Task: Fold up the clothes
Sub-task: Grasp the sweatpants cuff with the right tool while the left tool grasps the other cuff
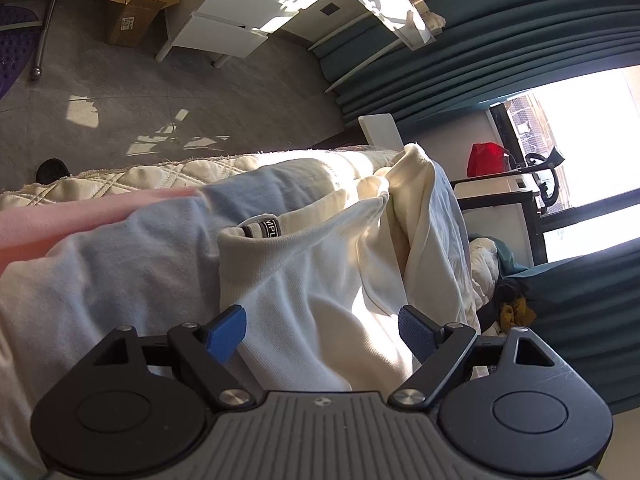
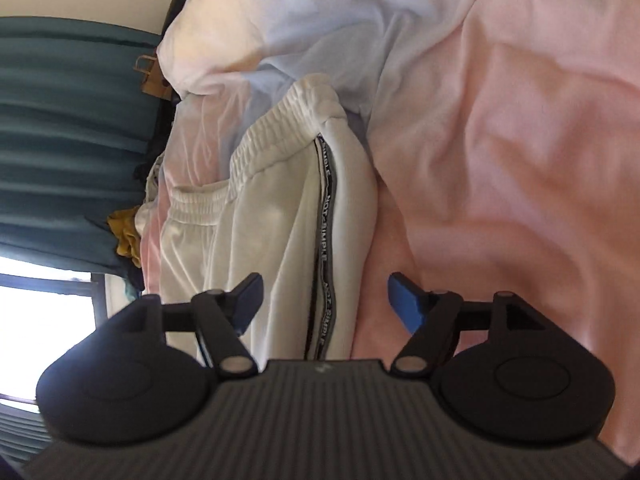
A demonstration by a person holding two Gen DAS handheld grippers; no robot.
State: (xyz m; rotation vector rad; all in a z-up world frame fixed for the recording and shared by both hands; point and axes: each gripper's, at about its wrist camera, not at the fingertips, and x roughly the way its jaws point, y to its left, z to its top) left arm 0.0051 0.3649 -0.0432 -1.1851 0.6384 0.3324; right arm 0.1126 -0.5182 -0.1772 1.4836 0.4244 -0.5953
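Looking at both wrist views, my main worry is grabbing the wrong layer. Left gripper (image 1: 322, 334) stands wide, nothing pinched, with the cream trousers (image 1: 320, 264) bunched right between and ahead of its fingers; the cuff with the lettered tape (image 1: 262, 229) sits further ahead, slightly left of centre. Right gripper (image 2: 322, 302) is also spread, pads off the cloth as far as I can tell, hovering over the same trousers with the side stripe (image 2: 322, 240) running straight out from between its fingers to the elastic waistband (image 2: 276, 136) ahead. Risk one: the fabric under the left fingers is heaped in several folds, so closing here would likely catch one ply or a random ridge and the leg would twist on the lift. Risk two: the pale blue sheet (image 1: 120, 248) lies just left of the left fingers and the pink sheet (image 2: 500, 160) just right of the right fingers, touching the trousers' edge; a low or off-centre close could pick up bedding with the garment. Risk three: the right view is motion-blurred, so I can't judge height over the cloth well, and a fast close may miss the seam. Risk four: the heap past the left fingers lies near the bed edge (image 1: 456, 240), and a careless tug could slide it over.
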